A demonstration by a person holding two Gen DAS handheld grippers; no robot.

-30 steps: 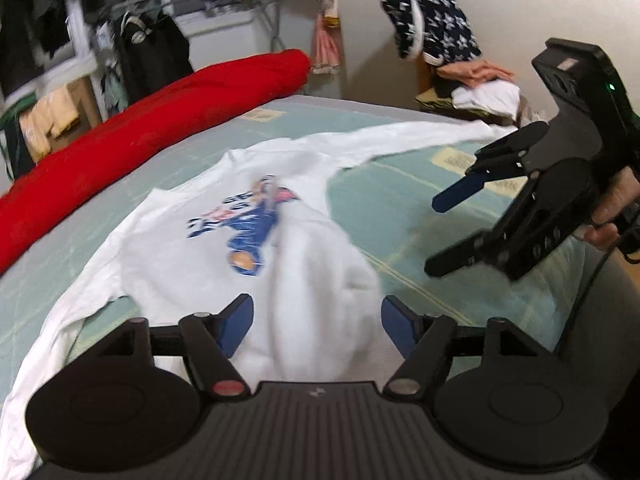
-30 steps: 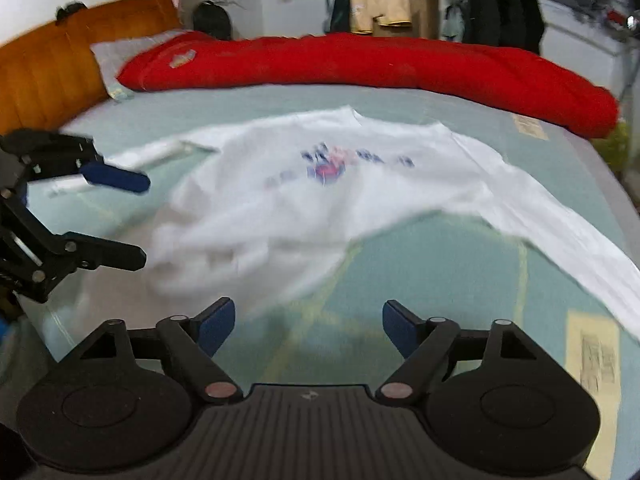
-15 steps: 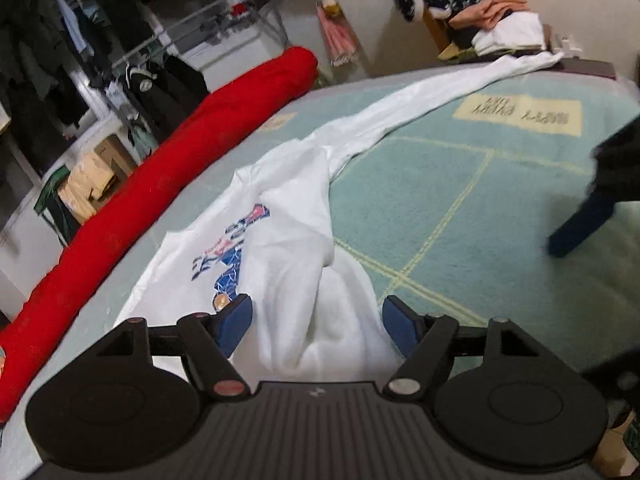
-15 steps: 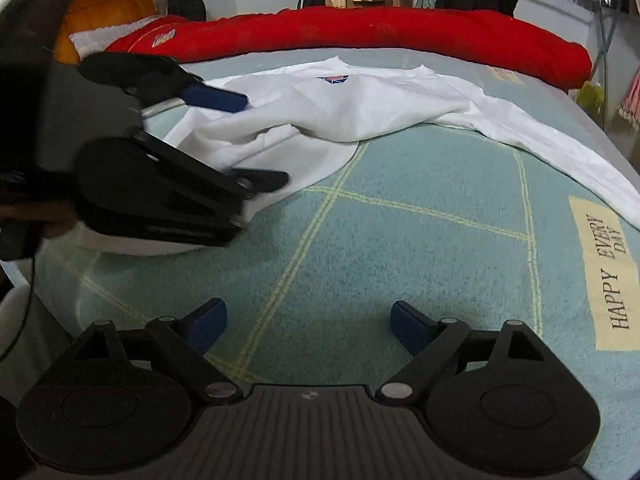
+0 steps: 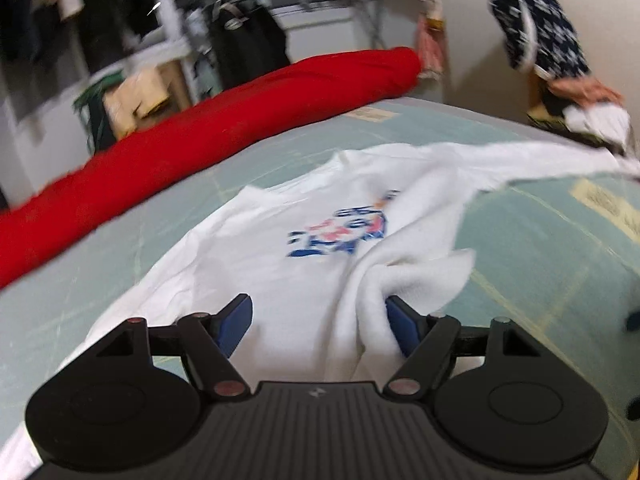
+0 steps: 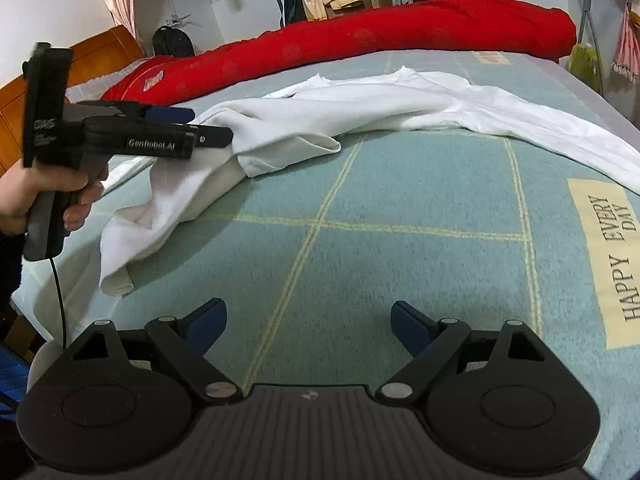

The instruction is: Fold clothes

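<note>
The left gripper is held just above the lower edge of the white long-sleeved shirt, its jaws spread wide around a raised fold. The shirt is spread, partly bunched, across the teal checked blanket. The right gripper is held over bare blanket, jaws apart and empty.

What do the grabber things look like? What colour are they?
Both grabbers are black plastic with dark blue pads on the fingertips. The right gripper has a ribbed body, two round discs and silver rivets. The left gripper has a pistol-style handle with white "GenRobot.AI" lettering and a thin black cable hanging below. A bare hand holds it.
</note>
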